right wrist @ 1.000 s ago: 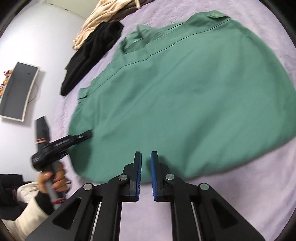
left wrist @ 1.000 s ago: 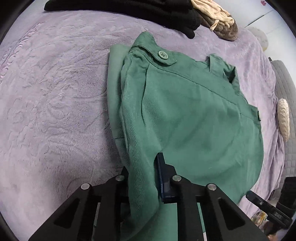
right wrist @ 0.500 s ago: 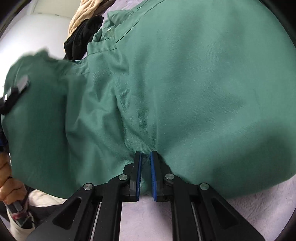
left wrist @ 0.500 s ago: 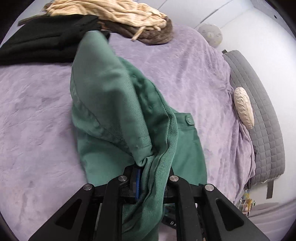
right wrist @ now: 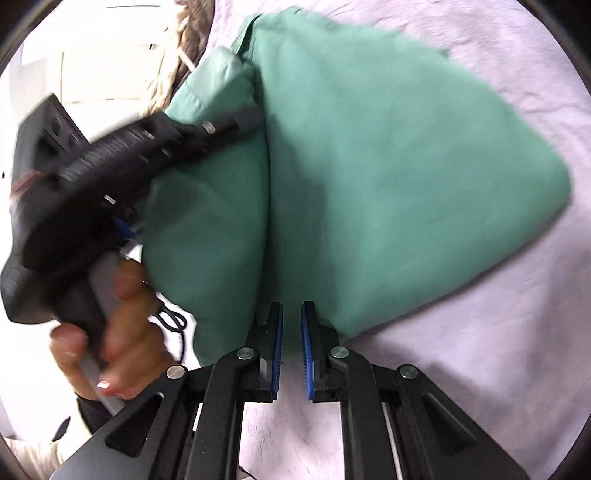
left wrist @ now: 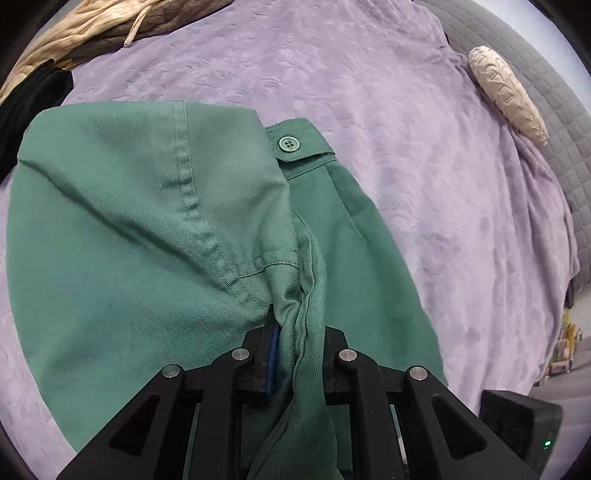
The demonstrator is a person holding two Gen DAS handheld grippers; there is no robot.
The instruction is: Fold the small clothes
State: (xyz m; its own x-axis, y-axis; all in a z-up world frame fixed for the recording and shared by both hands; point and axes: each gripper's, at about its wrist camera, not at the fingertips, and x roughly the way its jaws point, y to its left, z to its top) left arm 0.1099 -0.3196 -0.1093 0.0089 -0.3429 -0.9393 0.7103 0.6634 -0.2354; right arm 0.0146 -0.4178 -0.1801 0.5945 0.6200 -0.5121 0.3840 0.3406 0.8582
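Note:
A green pair of shorts (left wrist: pixel 155 229) lies on the purple blanket (left wrist: pixel 424 155), one half folded over the other, with a green button (left wrist: pixel 289 143) showing at the waistband. My left gripper (left wrist: pixel 295 332) is shut on a bunched edge of the shorts. In the right wrist view the shorts (right wrist: pixel 388 177) spread ahead, blurred. My right gripper (right wrist: pixel 291 325) sits at their near edge, jaws nearly shut with a narrow gap, and fabric lies at its tips. The left gripper (right wrist: pixel 236 122) also shows there, held in a hand, its tip against the fold.
A beige and brown garment (left wrist: pixel 103 26) and a black one (left wrist: pixel 26 103) lie at the blanket's far left. A cream cushion (left wrist: pixel 506 92) rests on a grey quilted sofa (left wrist: pixel 554 88) at the right.
My left gripper has carried its edge of the shorts over and down, so the lifted half now lies folded on the other. The right gripper has stayed at the near edge.

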